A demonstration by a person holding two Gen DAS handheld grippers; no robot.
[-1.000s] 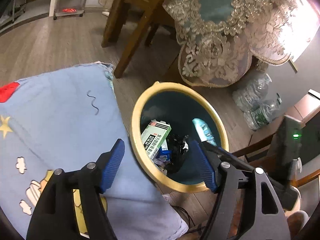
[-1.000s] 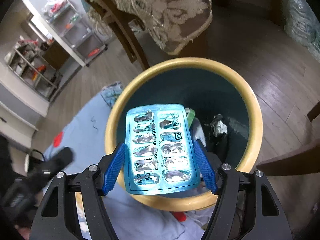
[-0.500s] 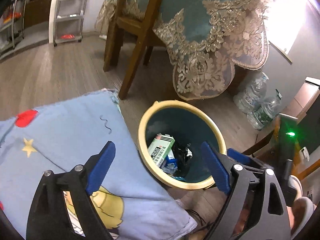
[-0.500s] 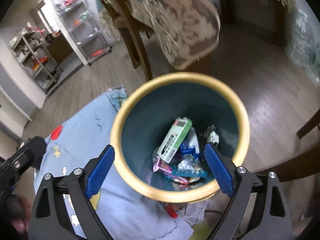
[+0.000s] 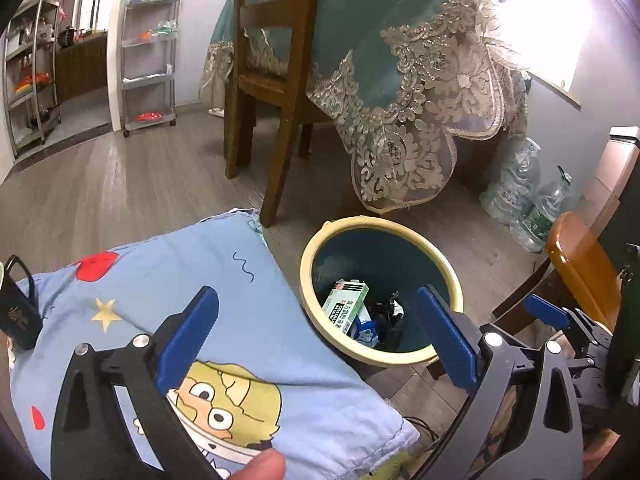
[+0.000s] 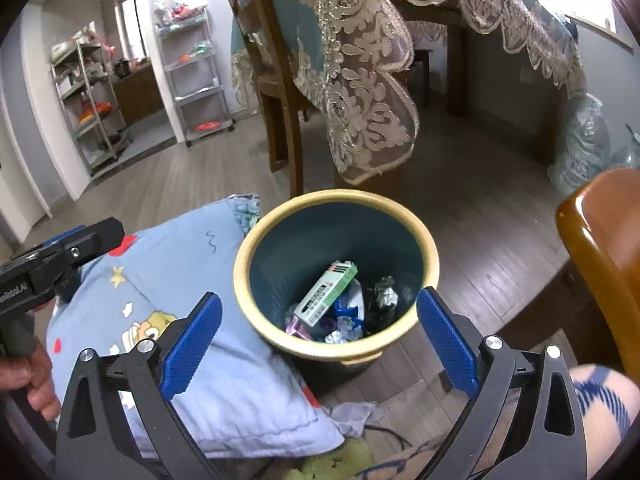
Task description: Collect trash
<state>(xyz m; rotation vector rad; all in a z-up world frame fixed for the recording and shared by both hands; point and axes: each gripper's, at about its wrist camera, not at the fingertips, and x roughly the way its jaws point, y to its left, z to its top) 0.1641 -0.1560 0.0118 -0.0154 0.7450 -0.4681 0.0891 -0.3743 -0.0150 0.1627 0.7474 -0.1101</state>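
Blister pack that sat between the right gripper (image 6: 316, 340) pads a sec ago is gone from them; can't pick it out for sure among the trash in the yellow-rimmed bin (image 6: 256, 240), prob dropped in w/ the green box (image 6: 326, 294) and wrappers. Both grippers have pulled up and back. Right jaws opening, empty. Left gripper (image 5: 316, 340) jaws also opening, nothing between. Drop looks done; next piece needs finding, maybe off the blue cartoon pillow (image 5: 168, 272).
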